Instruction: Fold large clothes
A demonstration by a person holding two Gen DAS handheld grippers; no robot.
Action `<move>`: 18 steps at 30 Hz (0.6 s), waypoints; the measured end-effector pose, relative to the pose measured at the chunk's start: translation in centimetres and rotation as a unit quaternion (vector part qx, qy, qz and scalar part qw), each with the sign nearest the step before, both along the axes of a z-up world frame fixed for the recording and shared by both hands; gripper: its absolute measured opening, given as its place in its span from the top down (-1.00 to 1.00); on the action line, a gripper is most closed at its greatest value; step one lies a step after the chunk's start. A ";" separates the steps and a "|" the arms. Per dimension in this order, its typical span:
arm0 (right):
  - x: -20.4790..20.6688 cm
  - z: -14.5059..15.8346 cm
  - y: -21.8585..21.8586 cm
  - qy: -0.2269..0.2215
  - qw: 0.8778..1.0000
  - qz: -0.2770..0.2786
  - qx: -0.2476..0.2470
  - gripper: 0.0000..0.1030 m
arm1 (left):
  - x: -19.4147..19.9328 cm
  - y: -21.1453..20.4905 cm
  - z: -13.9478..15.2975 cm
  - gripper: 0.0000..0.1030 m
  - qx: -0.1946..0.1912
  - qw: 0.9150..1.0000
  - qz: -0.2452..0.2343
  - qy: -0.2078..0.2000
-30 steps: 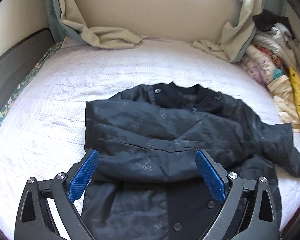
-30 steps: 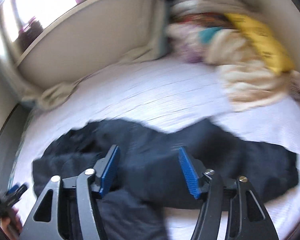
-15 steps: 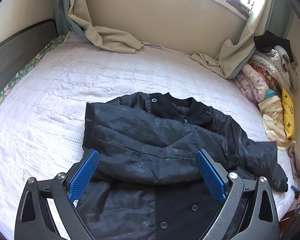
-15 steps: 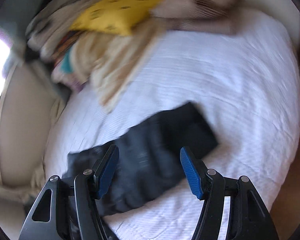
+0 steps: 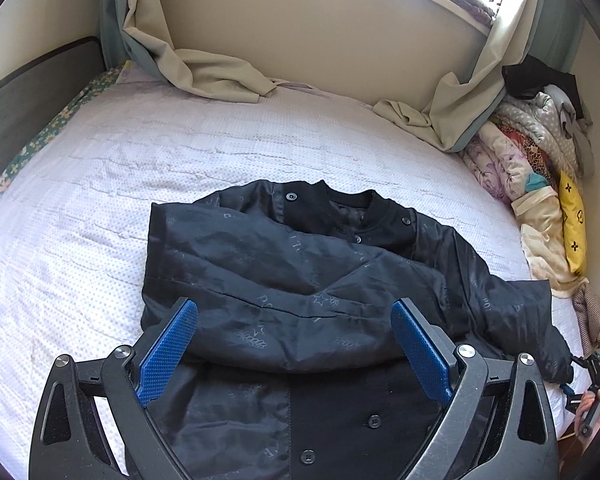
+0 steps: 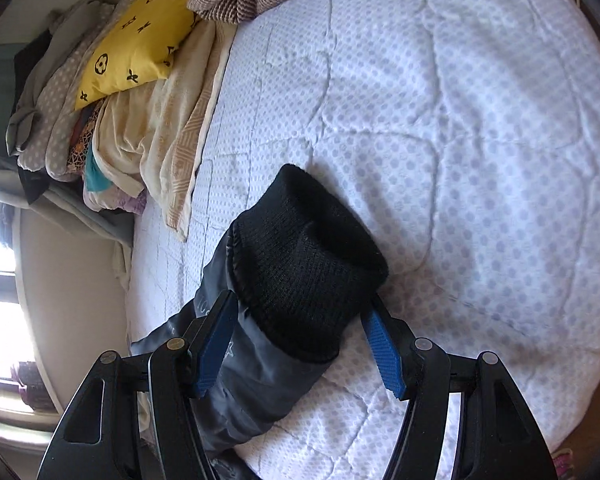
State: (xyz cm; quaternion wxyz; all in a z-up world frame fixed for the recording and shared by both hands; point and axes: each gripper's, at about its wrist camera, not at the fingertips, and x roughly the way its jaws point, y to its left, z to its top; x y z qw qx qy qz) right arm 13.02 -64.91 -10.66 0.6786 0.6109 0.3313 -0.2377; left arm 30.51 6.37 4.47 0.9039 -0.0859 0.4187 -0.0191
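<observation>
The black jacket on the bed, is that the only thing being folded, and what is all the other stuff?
For the job:
- black jacket
- its knitted sleeve cuff, between the open right tongs
- left tongs, open over the jacket

Just lying about:
- pile of clothes
- yellow pillow
- curtains

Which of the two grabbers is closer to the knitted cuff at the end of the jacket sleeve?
Right. The right gripper straddles the sleeve right at the knitted cuff, jaws open around it. The left gripper hangs open over the jacket's body, well away from that cuff.
</observation>
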 end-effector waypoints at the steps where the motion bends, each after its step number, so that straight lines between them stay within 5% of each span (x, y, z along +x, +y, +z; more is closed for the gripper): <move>1: 0.0 -0.3 0.0 0.000 1.000 0.002 -0.003 -0.23 | 0.0 0.1 0.0 -0.92 -0.001 1.000 0.001 0.000; 6: 1.8 -0.2 0.3 -0.003 0.999 0.022 -0.042 -0.20 | 0.2 0.3 -0.1 -0.92 -0.006 1.000 0.005 0.001; 10: 3.0 0.6 0.8 0.012 0.995 0.052 -0.087 0.29 | 0.2 0.5 -0.1 -0.92 -0.008 1.000 0.007 0.000; 13: 3.4 2.2 1.3 0.020 0.989 0.070 -0.126 0.86 | 0.1 0.7 0.2 -0.92 -0.009 1.000 0.009 -0.002; 18: 4.2 8.3 4.2 -0.003 0.965 0.104 -0.240 0.87 | -0.1 1.1 0.5 -0.92 -0.005 1.000 0.012 -0.007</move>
